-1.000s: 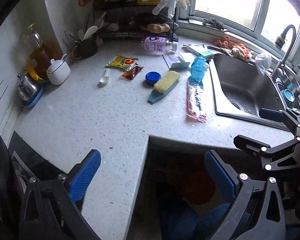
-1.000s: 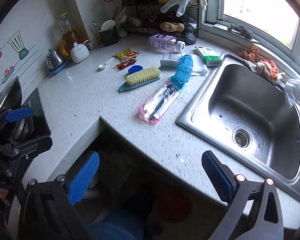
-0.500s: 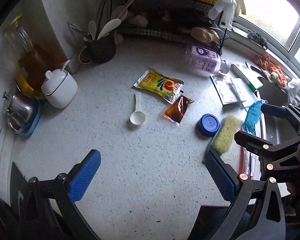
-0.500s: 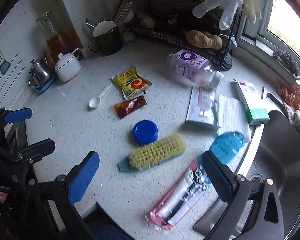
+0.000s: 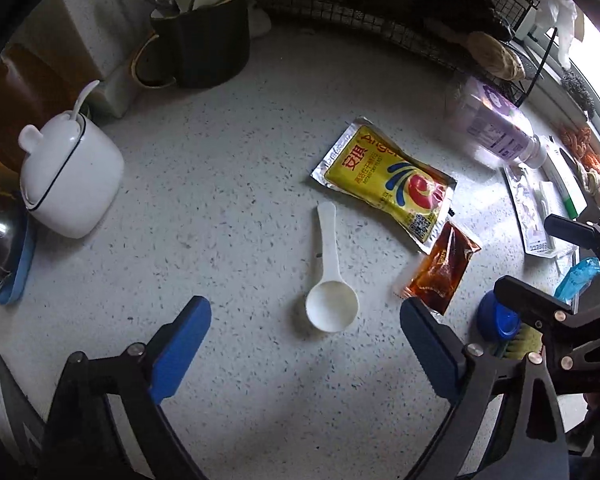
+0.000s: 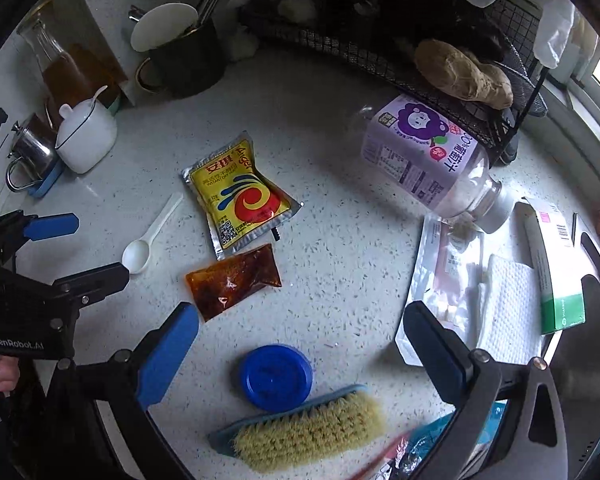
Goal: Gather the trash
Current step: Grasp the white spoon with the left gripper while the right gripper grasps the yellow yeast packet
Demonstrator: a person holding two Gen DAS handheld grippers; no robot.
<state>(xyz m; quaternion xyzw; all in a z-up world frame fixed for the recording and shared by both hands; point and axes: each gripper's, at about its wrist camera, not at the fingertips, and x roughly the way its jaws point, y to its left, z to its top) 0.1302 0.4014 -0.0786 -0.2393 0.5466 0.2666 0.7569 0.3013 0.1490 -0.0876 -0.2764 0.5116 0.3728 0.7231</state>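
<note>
On the speckled counter lie a yellow yeast packet [image 5: 386,182] [image 6: 236,196], a brown sauce sachet [image 5: 440,270] [image 6: 234,280], a white plastic spoon [image 5: 330,280] [image 6: 150,238], a blue lid [image 6: 276,376] [image 5: 496,320] and an empty purple-label bottle [image 6: 428,164] [image 5: 496,130] on its side. My left gripper [image 5: 306,342] is open and empty, low over the counter just in front of the spoon. My right gripper [image 6: 302,348] is open and empty, above the blue lid, with the sachet by its left finger.
A scrub brush [image 6: 308,432] lies near the blue lid. A clear wrapper [image 6: 444,280], paper towel [image 6: 512,304] and green-white box [image 6: 556,272] lie right. A white sugar pot [image 5: 68,176], steel kettle [image 6: 30,152], dark utensil mug [image 5: 204,44] and wire rack [image 6: 420,40] line the back.
Both grippers have moved forward from the counter's front edge toward the back, closing in on the spoon, packets and blue lid. Both stayed open.
</note>
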